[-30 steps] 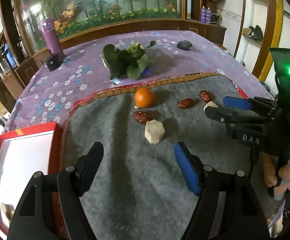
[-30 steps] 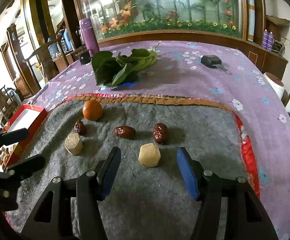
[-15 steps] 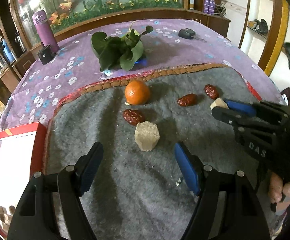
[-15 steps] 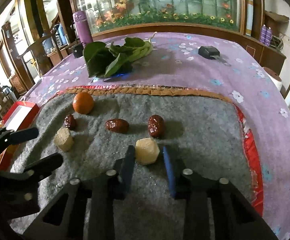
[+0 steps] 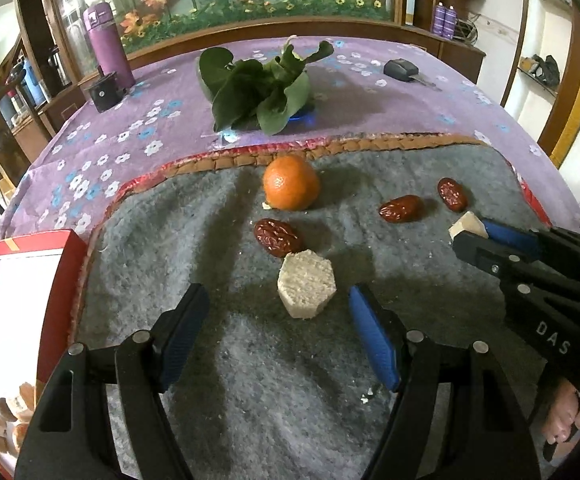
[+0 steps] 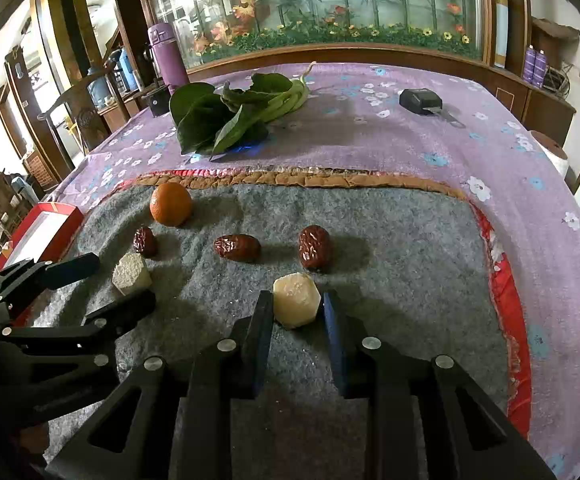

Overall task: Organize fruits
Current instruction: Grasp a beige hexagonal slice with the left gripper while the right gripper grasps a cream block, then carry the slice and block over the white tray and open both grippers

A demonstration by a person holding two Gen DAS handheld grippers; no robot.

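Observation:
On the grey felt mat (image 5: pixel 250 380) lie an orange (image 5: pixel 291 182), three red dates (image 6: pixel 237 247) and two pale hexagonal blocks. My right gripper (image 6: pixel 295 312) is shut on one hexagonal block (image 6: pixel 297 299), which rests on the mat; it also shows in the left wrist view (image 5: pixel 467 224). My left gripper (image 5: pixel 278 320) is open, its fingers on either side of the other hexagonal block (image 5: pixel 306 289), just short of it. A date (image 5: pixel 277 237) lies right behind that block.
A red box (image 5: pixel 22 280) with a white inside sits at the mat's left edge. Green leafy vegetables (image 5: pixel 258 88), a purple bottle (image 5: pixel 108 46), a small black cup (image 5: pixel 105 94) and a car key (image 5: pixel 401 69) lie on the purple flowered tablecloth behind.
My right gripper has closed its fingers onto the hexagonal block. My left gripper has moved forward toward the other block and stays open.

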